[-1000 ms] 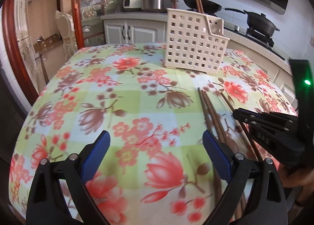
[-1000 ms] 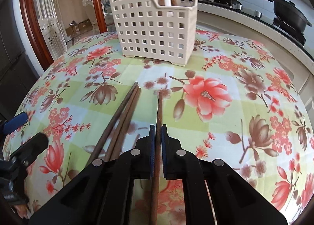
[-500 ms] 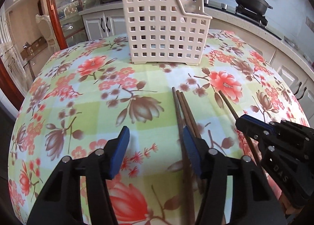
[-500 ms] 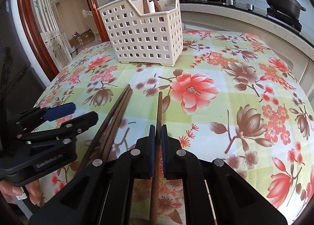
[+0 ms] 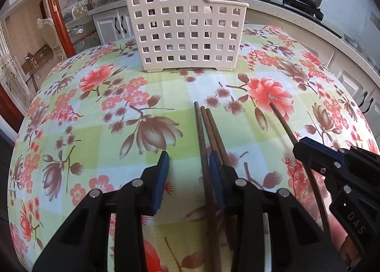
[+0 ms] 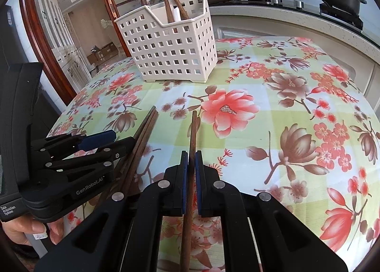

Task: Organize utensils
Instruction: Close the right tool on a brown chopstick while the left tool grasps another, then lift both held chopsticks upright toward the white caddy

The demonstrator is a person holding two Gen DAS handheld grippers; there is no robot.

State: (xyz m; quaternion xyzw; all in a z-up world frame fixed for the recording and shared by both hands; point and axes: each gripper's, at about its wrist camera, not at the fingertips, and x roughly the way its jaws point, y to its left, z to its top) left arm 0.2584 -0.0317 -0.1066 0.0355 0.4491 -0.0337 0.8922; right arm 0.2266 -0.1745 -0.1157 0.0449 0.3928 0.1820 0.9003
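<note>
Your left gripper (image 5: 188,160) has slid across to the three loose chopsticks (image 5: 209,134) lying mid-tablecloth (image 5: 71,129), its jaws just narrowing around the leftmost one, not yet pinching. Your right gripper (image 6: 191,153) stays clenched on a single chopstick (image 6: 192,129), short of the basket (image 6: 171,44) near the far edge.

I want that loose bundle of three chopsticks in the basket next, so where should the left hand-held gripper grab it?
Grip the three chopsticks mid-shaft, probably from above with the pads across their length. They lie flat, side by side, tips toward the basket, so all three must sit between the pads.
</note>
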